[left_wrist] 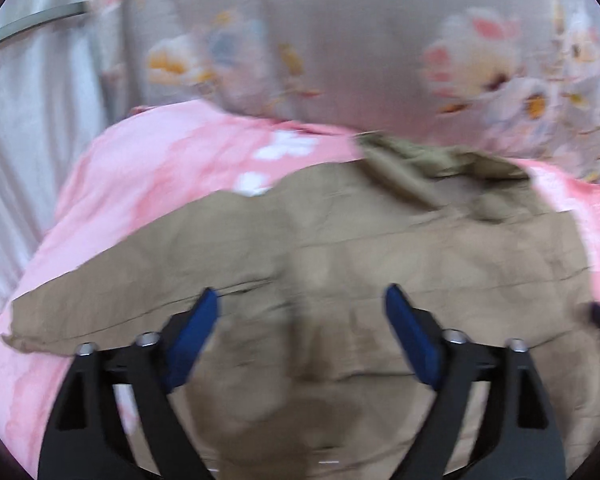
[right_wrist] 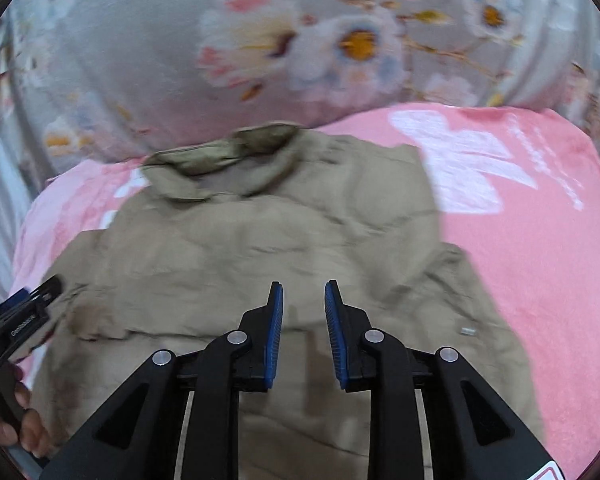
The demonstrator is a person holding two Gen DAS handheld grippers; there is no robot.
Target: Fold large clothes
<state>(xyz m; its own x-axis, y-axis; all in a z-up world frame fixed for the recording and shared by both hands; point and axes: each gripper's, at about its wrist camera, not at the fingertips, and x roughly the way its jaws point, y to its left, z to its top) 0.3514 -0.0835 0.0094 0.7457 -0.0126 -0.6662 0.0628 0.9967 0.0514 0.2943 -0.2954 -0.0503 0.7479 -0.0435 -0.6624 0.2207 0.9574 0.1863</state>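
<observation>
Khaki, creased cotton jacket (right_wrist: 260, 248) lies spread on the pink printed blanket (right_wrist: 532, 240), collar toward the floral grey cushion (right_wrist: 140, 60). The left gripper (left_wrist: 300, 312) gapes wide, the right gripper (right_wrist: 303, 312) stands narrowly parted, both empty above the cloth. One fold seems laid; next calls for pinching a fresh edge.

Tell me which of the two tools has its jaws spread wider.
The left tool: its blue pads stand far apart over the khaki shirt with nothing between them. The right tool shows only a narrow gap, also empty.
</observation>
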